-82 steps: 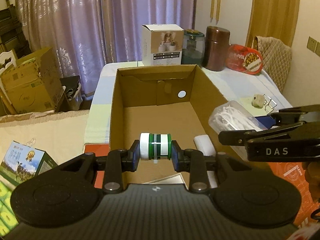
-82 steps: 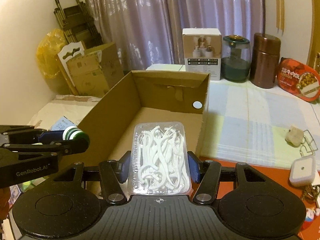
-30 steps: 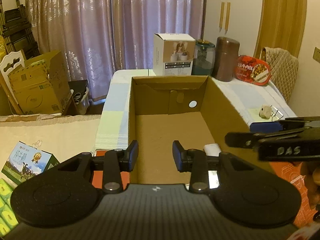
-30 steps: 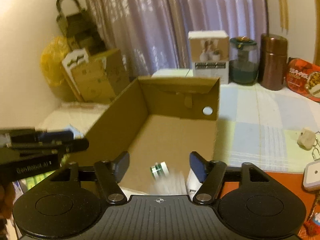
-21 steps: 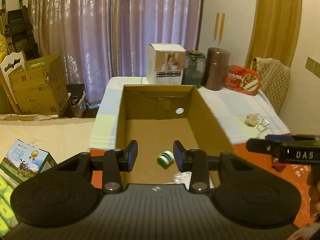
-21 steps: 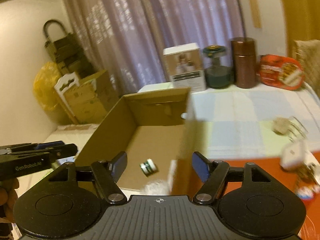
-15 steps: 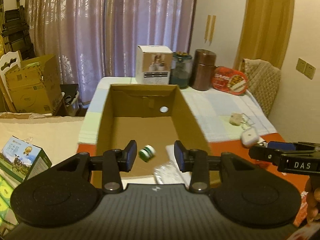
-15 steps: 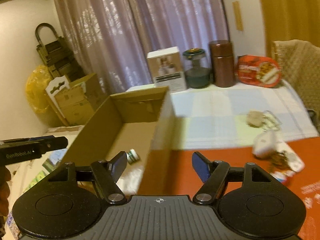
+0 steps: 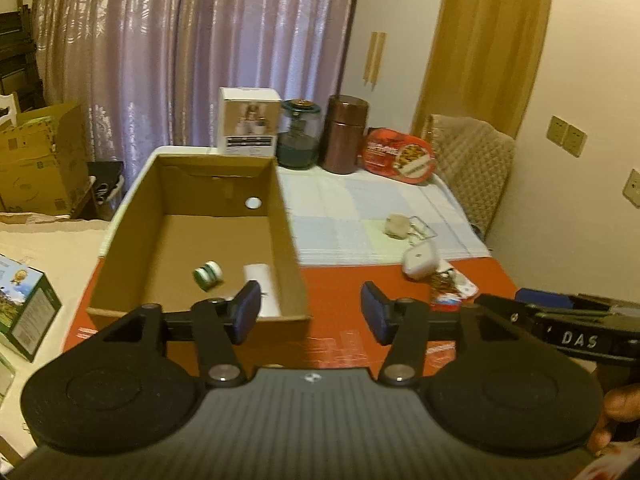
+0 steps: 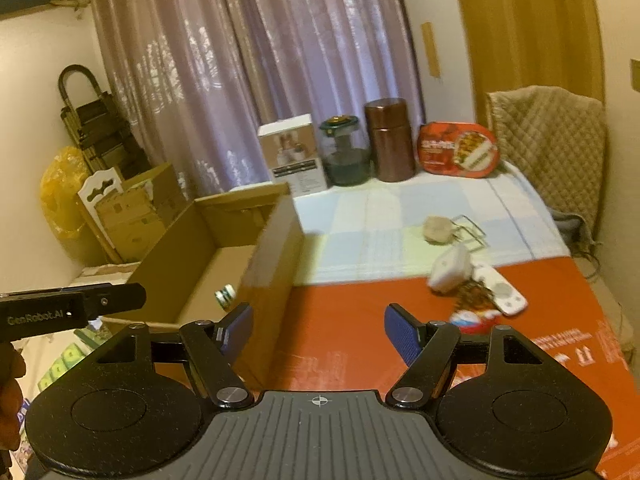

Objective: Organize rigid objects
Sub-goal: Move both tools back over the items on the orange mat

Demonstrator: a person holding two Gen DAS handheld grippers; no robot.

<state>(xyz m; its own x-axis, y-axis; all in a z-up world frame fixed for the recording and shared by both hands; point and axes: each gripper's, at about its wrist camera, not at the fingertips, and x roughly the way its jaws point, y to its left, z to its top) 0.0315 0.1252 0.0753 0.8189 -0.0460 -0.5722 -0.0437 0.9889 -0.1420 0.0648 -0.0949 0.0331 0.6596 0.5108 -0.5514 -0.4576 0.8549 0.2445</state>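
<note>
both empty gripper jaws gape beside the cardboard box.

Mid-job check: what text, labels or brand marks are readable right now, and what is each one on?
"DAS": on the right tool, seen from the left wrist view.
"GenRobot.AI": on the left tool, seen from the right wrist view.
White carton, red tin, green box and red mat: print too small or blurred to read.
</note>
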